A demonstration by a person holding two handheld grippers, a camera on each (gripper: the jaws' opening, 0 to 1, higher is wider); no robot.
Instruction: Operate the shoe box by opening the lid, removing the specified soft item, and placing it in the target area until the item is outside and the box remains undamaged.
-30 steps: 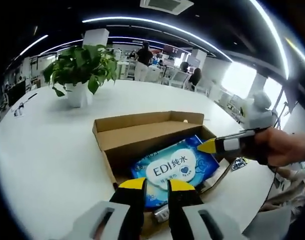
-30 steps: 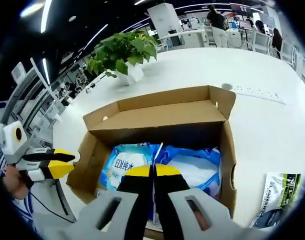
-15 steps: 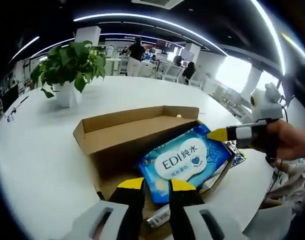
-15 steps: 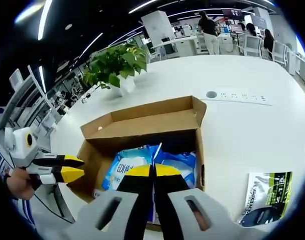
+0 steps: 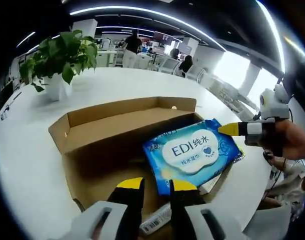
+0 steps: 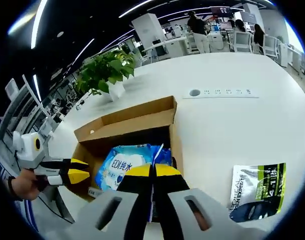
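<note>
A broad white table (image 6: 232, 120) carries everything, set in an open-plan office with long ceiling light strips; desks, chairs and standing people sit far beyond the table's far edge. The landmark is the open cardboard shoe box (image 5: 107, 135) (image 6: 127, 127), its lid flap folded back on the far side. Beyond the box, toward the room, stands a potted green plant (image 5: 57, 55) (image 6: 105, 70) in a white pot. In the right gripper view a round port and a row of sockets (image 6: 227, 92) are let into the table past the box, and a green-and-black sachet (image 6: 257, 192) lies flat on the table well apart from the box, on its right.

The right gripper (image 6: 152, 170) has its yellow-tipped jaws pressed together on an edge of the blue wet-wipes pack (image 5: 192, 155) (image 6: 127, 165), which is raised and tilted over the box's open top, its white label facing up. In the left gripper view that gripper (image 5: 232, 129) comes in from the right, held by a hand (image 5: 292, 142), touching the pack's corner.

The left gripper (image 5: 155, 185) (image 6: 77, 171) hovers at the box's near edge with a narrow gap between its jaws, holding nothing.

A pale flat item under the pack inside the box is partly covered and cannot be made out; a small silvery packet by the left jaws is cut off.
</note>
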